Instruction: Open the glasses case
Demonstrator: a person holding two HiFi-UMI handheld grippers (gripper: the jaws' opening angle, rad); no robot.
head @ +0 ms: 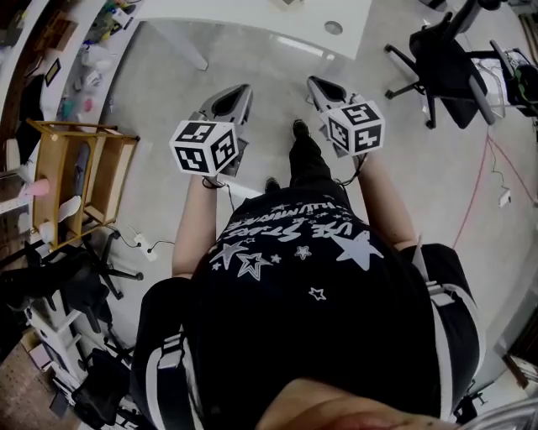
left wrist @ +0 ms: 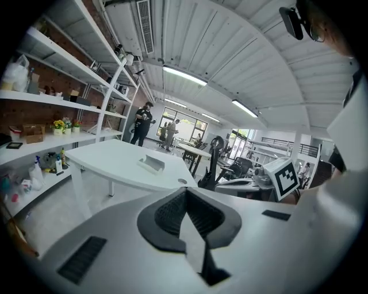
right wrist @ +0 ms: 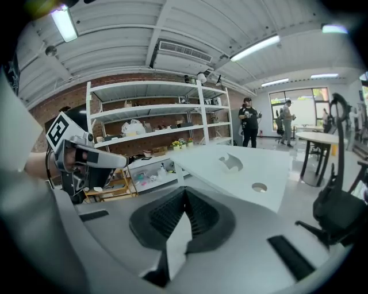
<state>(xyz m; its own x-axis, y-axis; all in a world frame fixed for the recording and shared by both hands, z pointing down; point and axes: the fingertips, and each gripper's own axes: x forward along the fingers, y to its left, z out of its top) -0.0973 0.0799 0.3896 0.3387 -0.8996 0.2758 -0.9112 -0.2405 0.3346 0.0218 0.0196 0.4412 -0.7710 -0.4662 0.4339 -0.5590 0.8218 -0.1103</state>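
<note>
I hold both grippers out in front of me over the floor, short of a white table (head: pixel 252 21). The left gripper (head: pixel 245 88) is shut, with nothing between its jaws. The right gripper (head: pixel 313 81) is shut too and holds nothing. In the left gripper view the closed jaw tips (left wrist: pixel 185 192) point at the table (left wrist: pixel 109 163), where a small pale object (left wrist: pixel 150 164) lies; it is too far off to identify. The right gripper view shows its closed tips (right wrist: pixel 185 192) facing the same table (right wrist: pixel 241 175) with that object (right wrist: pixel 232 163) and a round hole (right wrist: pixel 259 187).
A black office chair (head: pixel 445 59) stands at the right and a wooden rack (head: pixel 76 180) at the left. A red cable (head: pixel 483 180) runs across the floor. White wall shelves (left wrist: pixel 63 97) line the left wall. Two people (left wrist: pixel 142 123) stand far off by the windows.
</note>
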